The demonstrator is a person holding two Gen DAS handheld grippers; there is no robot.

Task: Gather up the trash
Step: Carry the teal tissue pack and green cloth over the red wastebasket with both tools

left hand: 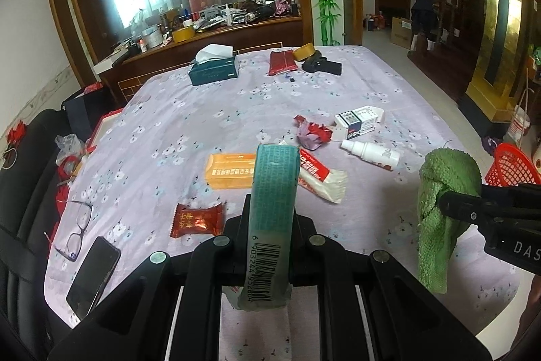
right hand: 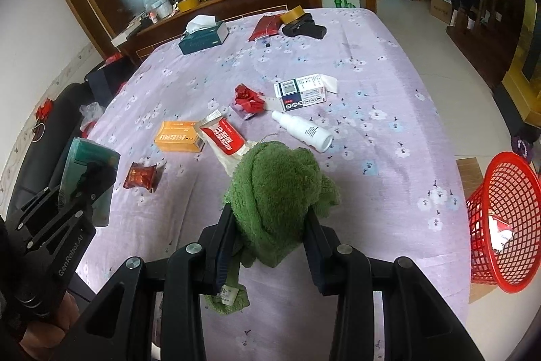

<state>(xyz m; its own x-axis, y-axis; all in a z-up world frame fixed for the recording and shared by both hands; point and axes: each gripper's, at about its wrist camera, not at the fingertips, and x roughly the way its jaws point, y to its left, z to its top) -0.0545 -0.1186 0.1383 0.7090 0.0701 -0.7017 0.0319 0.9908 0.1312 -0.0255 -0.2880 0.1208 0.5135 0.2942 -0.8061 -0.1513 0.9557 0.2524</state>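
My left gripper (left hand: 272, 219) is shut on a flat teal packet (left hand: 274, 192) with a barcode, held upright above the lilac flowered tablecloth (left hand: 189, 120). My right gripper (right hand: 269, 219) is shut on a bunched green towel (right hand: 274, 188), beside it on the right. On the table ahead lie an orange box (left hand: 230, 170), a red-and-white wrapper (left hand: 318, 175), a red snack packet (left hand: 197, 220), crumpled red paper (left hand: 312, 132), a white carton (left hand: 358, 120) and a white spray bottle (left hand: 370, 153). A red mesh basket (right hand: 500, 219) stands tilted off the table's right edge, with a scrap inside.
Glasses (left hand: 76, 225) and a phone (left hand: 93, 273) lie at the near left edge. A tissue box (left hand: 213, 66), red pouch (left hand: 282, 62), tape roll (left hand: 304, 51) and black object (left hand: 321, 65) sit at the far end. A black chair (left hand: 27, 192) stands on the left.
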